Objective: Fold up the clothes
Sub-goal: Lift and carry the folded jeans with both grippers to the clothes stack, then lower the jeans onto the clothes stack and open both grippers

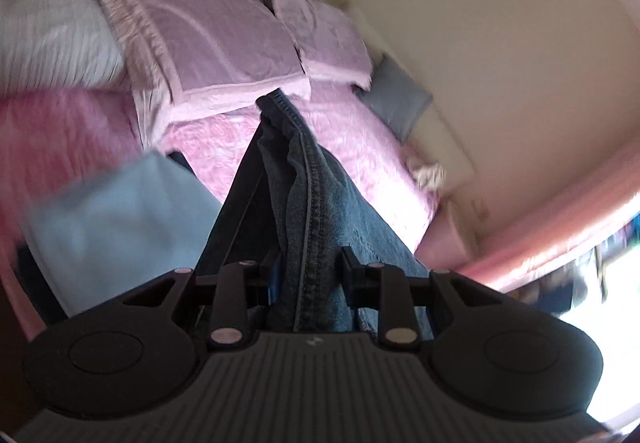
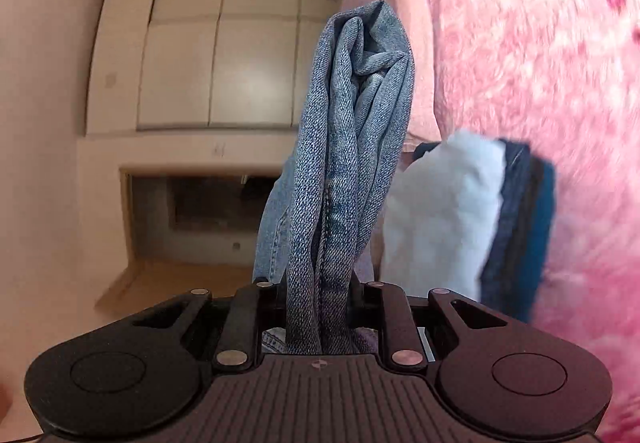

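Pink bed (image 1: 360, 147); both tools (image 1: 308, 275) (image 2: 320, 287) clamped on jeans (image 1: 316, 203).

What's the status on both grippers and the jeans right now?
Left gripper shut on jeans. Right gripper shut on jeans, denim bunched between fingers. Folded pile on the pink bed close by.
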`<state>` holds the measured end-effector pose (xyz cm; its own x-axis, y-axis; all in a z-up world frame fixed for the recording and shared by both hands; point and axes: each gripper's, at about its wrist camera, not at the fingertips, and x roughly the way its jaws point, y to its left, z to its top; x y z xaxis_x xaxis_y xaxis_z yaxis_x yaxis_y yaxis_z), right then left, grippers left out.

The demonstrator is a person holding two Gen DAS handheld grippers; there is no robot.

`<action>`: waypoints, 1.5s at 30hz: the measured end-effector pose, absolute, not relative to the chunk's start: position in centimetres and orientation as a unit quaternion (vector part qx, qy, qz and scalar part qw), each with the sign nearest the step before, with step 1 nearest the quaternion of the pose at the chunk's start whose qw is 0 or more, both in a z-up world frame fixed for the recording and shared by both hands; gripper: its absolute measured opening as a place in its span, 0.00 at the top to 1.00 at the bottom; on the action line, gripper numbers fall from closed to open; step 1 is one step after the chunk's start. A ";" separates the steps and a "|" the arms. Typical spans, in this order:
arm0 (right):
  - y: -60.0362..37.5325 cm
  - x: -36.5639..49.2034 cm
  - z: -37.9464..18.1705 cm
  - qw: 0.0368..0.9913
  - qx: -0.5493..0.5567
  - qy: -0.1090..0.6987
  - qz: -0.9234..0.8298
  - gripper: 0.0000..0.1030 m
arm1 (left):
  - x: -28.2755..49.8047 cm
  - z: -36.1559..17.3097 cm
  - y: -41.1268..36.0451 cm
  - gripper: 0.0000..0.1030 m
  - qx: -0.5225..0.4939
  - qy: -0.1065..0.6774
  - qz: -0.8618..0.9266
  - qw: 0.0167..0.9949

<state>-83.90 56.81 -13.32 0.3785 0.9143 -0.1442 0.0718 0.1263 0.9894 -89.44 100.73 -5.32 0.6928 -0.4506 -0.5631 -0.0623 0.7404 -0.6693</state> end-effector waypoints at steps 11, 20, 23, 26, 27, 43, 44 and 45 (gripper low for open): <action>66.3 -85.0 -15.9 0.651 0.598 0.405 0.234 0.81 | -80.2 -10.6 107.9 0.77 -0.308 0.446 -0.189 0.819; 67.6 -84.5 -19.0 0.681 0.567 0.421 0.194 0.80 | -78.0 -16.8 108.9 0.77 -0.319 0.465 -0.203 0.800; 68.6 -84.7 -21.0 0.688 0.561 0.430 0.167 0.80 | -77.1 -19.3 108.7 0.77 -0.298 0.482 -0.203 0.798; 69.1 -84.7 -21.7 0.701 0.551 0.424 0.157 0.80 | -76.7 -20.3 109.2 0.77 -0.306 0.477 -0.211 0.796; 69.3 -84.7 -21.2 0.715 0.539 0.415 0.162 0.80 | -76.7 -20.2 109.6 0.77 -0.309 0.470 -0.218 0.798; 70.6 -84.2 -18.8 0.755 0.433 0.475 0.126 0.60 | -78.1 -18.0 110.4 0.73 -0.220 0.485 -0.167 0.830; 70.8 -84.4 -17.7 0.772 0.398 0.481 0.121 0.60 | -78.8 -17.0 110.5 0.73 -0.207 0.480 -0.159 0.837; 71.3 -85.0 -16.5 0.792 0.358 0.480 0.122 0.60 | -79.7 -15.8 110.4 0.73 -0.194 0.476 -0.159 0.843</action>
